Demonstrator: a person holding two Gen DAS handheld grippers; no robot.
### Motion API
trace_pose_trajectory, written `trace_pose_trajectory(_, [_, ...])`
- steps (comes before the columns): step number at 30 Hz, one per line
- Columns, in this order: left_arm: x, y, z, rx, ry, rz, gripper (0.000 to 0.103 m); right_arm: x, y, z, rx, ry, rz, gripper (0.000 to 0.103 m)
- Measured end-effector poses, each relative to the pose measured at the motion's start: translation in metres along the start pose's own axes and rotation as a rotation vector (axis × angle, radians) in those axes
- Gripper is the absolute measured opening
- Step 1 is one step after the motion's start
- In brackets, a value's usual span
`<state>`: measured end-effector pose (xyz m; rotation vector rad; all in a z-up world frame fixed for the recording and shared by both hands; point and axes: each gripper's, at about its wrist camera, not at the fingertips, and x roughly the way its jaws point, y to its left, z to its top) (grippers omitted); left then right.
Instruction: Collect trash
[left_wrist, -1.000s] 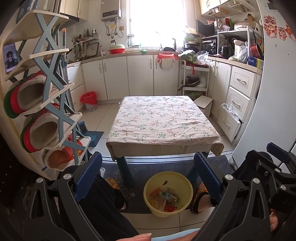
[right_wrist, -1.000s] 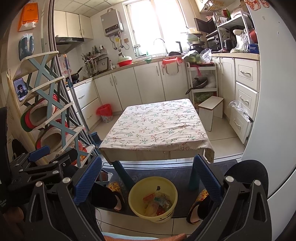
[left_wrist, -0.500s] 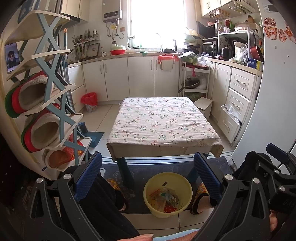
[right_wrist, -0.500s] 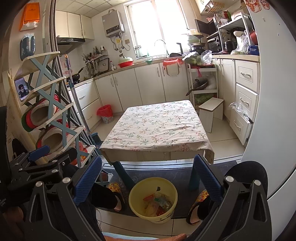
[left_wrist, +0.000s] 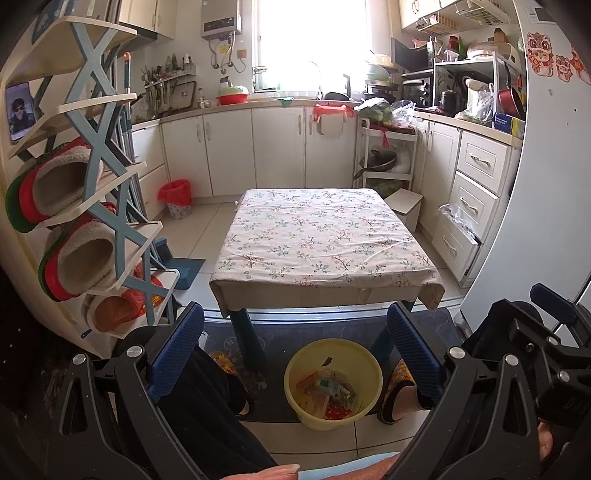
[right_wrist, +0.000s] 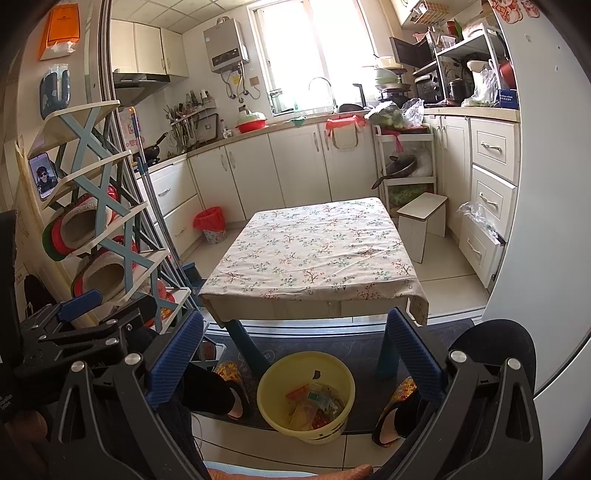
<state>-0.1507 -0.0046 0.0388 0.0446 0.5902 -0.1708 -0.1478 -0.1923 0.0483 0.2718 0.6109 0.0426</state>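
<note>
1. Nearest, the left gripper (left_wrist: 295, 347) is spread wide with nothing between its blue pads; the right gripper (right_wrist: 295, 347) is likewise released and empty. Compared with a second ago, both have barely shifted: the views tilt up only slightly, and neither claw closes or reaches.
2. Below them, the person's legs in dark trousers (left_wrist: 207, 413) and patterned slippers (right_wrist: 399, 397) sit either side of the yellow bucket (left_wrist: 369, 402), which stands on the floor at the edge of a dark mat (left_wrist: 332, 328).
3. The trash (right_wrist: 316, 404), a heap of colourful wrappers and paper scraps, lies inside the bucket. It looks the same as half a second ago, so nothing new is dropped in.
4. Just beyond, the low table (left_wrist: 325, 240) under its floral cloth shows no litter on top, unchanged over the last second.
5. Farther off, a red-lined bin (left_wrist: 176, 197) stands by the cabinets (left_wrist: 277, 147), and a shoe rack (left_wrist: 107, 206) with slippers lines the left wall.
6. My reading: with the tabletop bare, the wrappers already in the bucket and both claws idle, the collecting appears finished or nearly so; I see no remaining piece within reach.
</note>
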Motion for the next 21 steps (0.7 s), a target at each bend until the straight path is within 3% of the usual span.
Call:
trace_pose_trajectory(4, [0.006,0.006,-0.002,-0.052,0.039,-0.122,0.095,0.002,-0.001,-0.002,0.001,0.008,0.004,0.096])
trace_pose_trajectory(6, [0.005,0.011,-0.004,-0.071,0.026,-0.142,0.095,0.003,-0.001,-0.003,0.000,0.012,0.006,0.096])
trace_pose_trajectory(12, [0.001,-0.002,-0.002,0.025,-0.010,-0.031,0.095,0.005,-0.002,-0.002,-0.001,0.014,0.005,0.096])
trace_pose_trajectory(21, [0.011,0.005,0.006,0.003,0.024,-0.004,0.095,0.014,-0.007,0.000,-0.004,0.025,-0.009,0.096])
